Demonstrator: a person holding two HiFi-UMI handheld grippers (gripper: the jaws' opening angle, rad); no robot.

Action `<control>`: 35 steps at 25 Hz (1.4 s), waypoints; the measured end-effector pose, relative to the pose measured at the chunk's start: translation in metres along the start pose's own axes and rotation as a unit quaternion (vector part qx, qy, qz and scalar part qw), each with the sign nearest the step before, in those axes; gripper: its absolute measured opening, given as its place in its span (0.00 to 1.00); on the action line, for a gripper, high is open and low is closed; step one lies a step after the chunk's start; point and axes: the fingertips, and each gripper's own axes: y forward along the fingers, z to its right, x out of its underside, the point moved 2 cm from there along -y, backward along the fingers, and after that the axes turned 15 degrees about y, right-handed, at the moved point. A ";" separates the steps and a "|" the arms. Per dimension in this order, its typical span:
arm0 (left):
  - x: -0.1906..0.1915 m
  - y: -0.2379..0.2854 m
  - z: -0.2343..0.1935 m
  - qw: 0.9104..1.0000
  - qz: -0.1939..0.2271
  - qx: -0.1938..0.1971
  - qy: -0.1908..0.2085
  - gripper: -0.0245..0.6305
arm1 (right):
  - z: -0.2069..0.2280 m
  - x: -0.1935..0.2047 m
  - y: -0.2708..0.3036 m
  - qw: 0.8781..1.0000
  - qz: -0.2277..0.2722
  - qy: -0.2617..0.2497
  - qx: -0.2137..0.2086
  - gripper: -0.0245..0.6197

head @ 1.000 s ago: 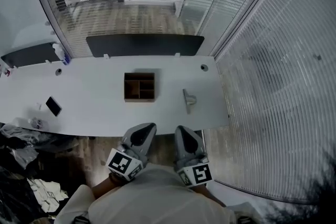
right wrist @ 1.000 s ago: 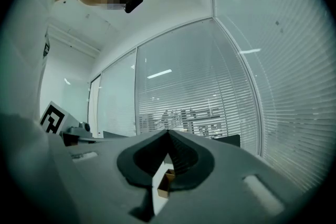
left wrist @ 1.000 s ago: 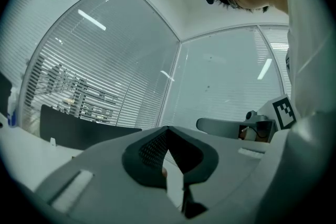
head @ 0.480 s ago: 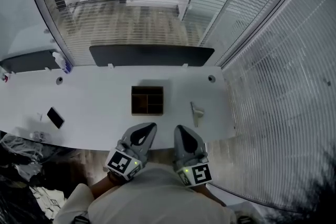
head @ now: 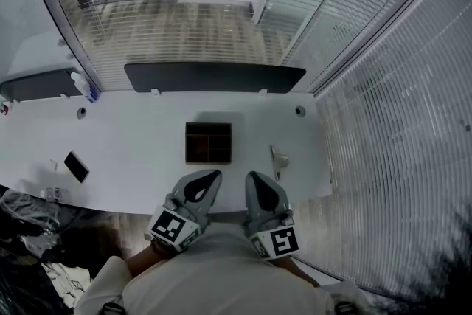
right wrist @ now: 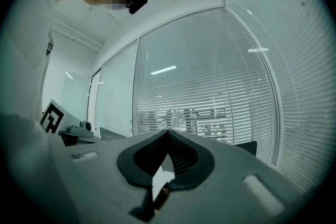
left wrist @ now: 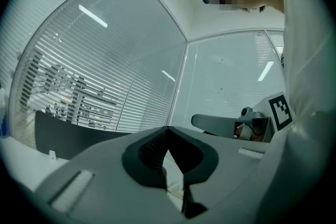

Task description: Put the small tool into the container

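On the white table (head: 140, 151) a brown wooden container (head: 208, 142) with several compartments stands in the middle. The small grey tool (head: 277, 158) lies to its right, near the table's right end. My left gripper (head: 209, 175) and right gripper (head: 253, 178) are held side by side close to my body, at the table's front edge and short of both objects. Both point level at the table. In the left gripper view the left gripper (left wrist: 168, 128) has its jaws together with nothing between them. The right gripper (right wrist: 168, 132) looks the same in the right gripper view.
A long dark panel (head: 214, 77) runs along the table's back edge. A black phone (head: 76, 167) lies at the left, and a spray bottle (head: 86, 87) stands at the back left. Glass walls with blinds (head: 398, 122) close the right side. Clutter (head: 29, 217) lies on the floor at the left.
The table, container and tool have come nearer to both grippers and lower in the head view. The grippers stay together, shut and empty.
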 end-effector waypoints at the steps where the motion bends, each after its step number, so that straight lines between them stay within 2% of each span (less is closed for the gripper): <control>1: 0.000 0.002 0.001 1.000 -0.001 0.002 0.000 0.04 | 0.002 0.000 0.000 1.000 0.000 0.000 0.000 0.04; 9: 0.014 0.028 0.002 1.000 -0.016 0.002 -0.006 0.04 | 0.038 0.000 0.000 1.000 0.002 0.003 0.015 0.04; 14: 0.010 0.051 0.020 1.000 -0.021 0.005 0.004 0.04 | 0.065 -0.013 -0.009 0.999 0.019 0.015 0.021 0.04; 17: 0.006 0.066 0.034 1.000 -0.008 0.006 0.008 0.04 | 0.076 -0.015 -0.017 1.000 0.021 0.014 0.011 0.04; 22: 0.013 0.085 0.050 1.000 -0.010 0.001 0.000 0.04 | 0.101 -0.018 -0.031 1.000 0.024 0.016 0.012 0.04; 32: 0.015 0.117 0.058 0.999 -0.009 0.024 0.021 0.04 | 0.125 -0.017 -0.033 0.999 0.014 0.021 0.023 0.04; 35: 0.022 0.123 0.060 0.999 -0.022 0.042 0.020 0.04 | 0.131 -0.013 -0.032 1.000 0.008 0.016 0.025 0.04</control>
